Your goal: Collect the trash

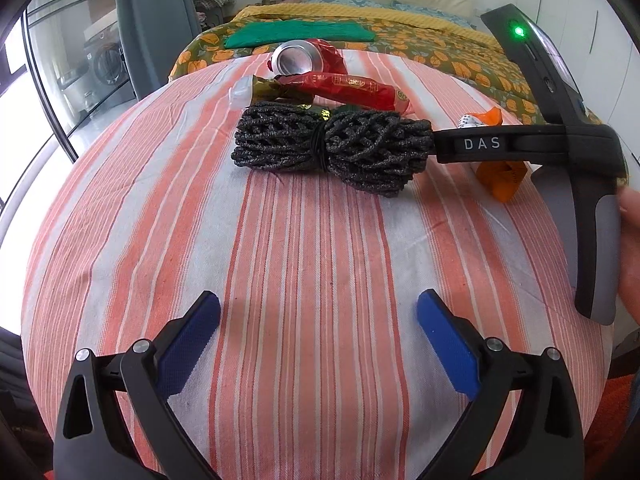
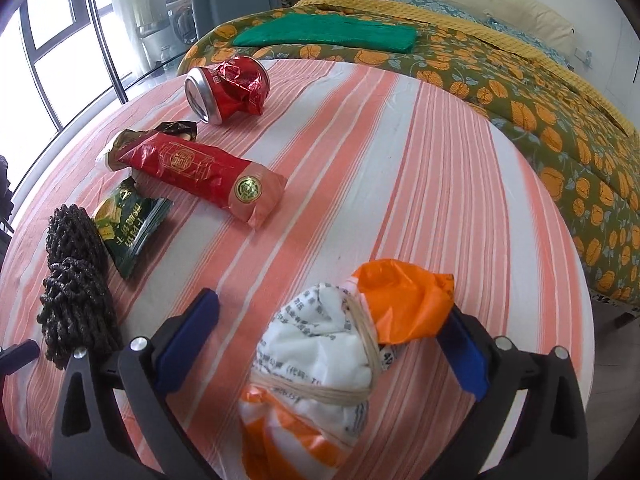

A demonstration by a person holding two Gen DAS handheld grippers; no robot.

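A crumpled orange-and-white plastic bag bound with tan rubber bands (image 2: 340, 364) lies at the lower centre of the right wrist view on the orange-and-white striped tablecloth (image 2: 400, 160), between the blue pads of the right gripper (image 2: 332, 340), whose jaws stand wide; whether either pad touches the bag cannot be told. In the left wrist view only an orange scrap of that bag (image 1: 500, 176) shows at the right, behind the right gripper's black body. That view centres on a bundle of black speckled rope (image 1: 332, 146), with the left gripper (image 1: 318, 338) spread wide over bare cloth at the bottom. Only the right view shows the green snack wrapper (image 2: 132, 228) beside the rope (image 2: 74, 276). Upper left lie a long red foil packet (image 2: 204, 174) and a crushed red drink can (image 2: 228, 90).
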